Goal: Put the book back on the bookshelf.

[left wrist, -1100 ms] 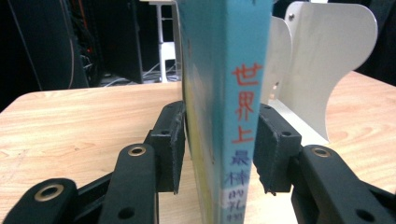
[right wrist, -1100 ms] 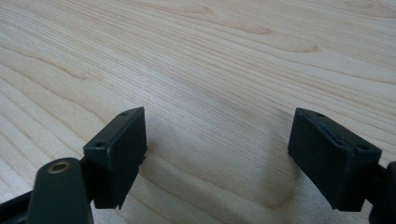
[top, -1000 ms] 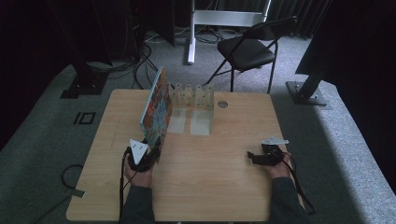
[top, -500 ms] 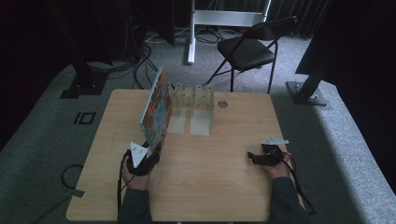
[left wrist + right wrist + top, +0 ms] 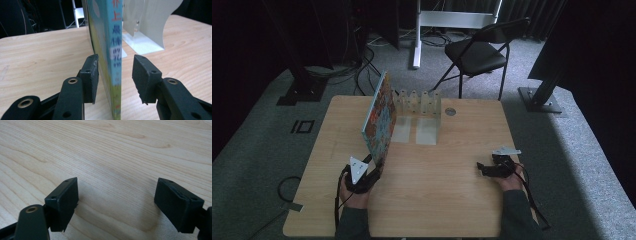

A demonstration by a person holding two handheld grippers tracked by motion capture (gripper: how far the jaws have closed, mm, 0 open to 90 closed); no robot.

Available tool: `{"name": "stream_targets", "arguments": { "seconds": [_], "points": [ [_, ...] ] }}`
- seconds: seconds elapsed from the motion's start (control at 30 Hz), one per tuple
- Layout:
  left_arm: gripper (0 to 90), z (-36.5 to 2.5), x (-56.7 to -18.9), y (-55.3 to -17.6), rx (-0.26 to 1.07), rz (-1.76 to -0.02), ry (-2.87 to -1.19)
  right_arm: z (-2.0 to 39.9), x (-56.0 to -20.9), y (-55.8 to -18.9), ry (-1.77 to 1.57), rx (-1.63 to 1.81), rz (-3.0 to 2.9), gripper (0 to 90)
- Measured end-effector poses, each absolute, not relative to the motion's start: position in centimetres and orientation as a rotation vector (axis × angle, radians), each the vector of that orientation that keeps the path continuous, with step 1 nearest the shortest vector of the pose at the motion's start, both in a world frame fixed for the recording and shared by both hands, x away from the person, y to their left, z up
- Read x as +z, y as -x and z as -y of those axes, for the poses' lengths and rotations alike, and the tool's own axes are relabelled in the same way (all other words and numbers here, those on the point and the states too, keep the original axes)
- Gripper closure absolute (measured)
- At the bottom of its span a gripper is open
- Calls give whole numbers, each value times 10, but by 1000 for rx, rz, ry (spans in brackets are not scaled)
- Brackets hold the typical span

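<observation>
A thin picture book point(image 5: 379, 117) with a colourful cover stands upright on its bottom edge on the wooden table point(image 5: 437, 200), its far end by a white bookend rack point(image 5: 419, 102). My left gripper point(image 5: 373, 169) is at the book's near end. In the left gripper view the book's spine point(image 5: 112, 37) rises between the jaws of my left gripper point(image 5: 115, 62). The left pad point(image 5: 91, 75) lies against the cover, while the right pad point(image 5: 145, 77) stands apart from the spine. My right gripper point(image 5: 483, 167) rests low at the table's right, open over bare wood point(image 5: 117, 192).
The rack's white base plates point(image 5: 142, 42) lie just right of the book. A small round disc point(image 5: 450, 112) sits near the table's far edge. A black folding chair point(image 5: 477, 50) and stand legs are on the floor beyond the table.
My left gripper has shifted slightly toward the table's near edge along the book. The book and my right gripper have not moved.
</observation>
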State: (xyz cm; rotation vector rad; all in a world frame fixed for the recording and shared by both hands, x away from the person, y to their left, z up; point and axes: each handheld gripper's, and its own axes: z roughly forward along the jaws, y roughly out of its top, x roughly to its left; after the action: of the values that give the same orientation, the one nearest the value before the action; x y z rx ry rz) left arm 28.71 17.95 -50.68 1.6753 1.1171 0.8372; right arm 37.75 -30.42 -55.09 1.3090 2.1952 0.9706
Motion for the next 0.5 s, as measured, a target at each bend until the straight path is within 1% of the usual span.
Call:
{"name": "stream_targets", "arguments": {
  "seconds": [0.5],
  "points": [
    [567,-184,-517,-274,809,-1139,-1708,304,-551,-377,-1309,971,-2195,192]
  ]
}}
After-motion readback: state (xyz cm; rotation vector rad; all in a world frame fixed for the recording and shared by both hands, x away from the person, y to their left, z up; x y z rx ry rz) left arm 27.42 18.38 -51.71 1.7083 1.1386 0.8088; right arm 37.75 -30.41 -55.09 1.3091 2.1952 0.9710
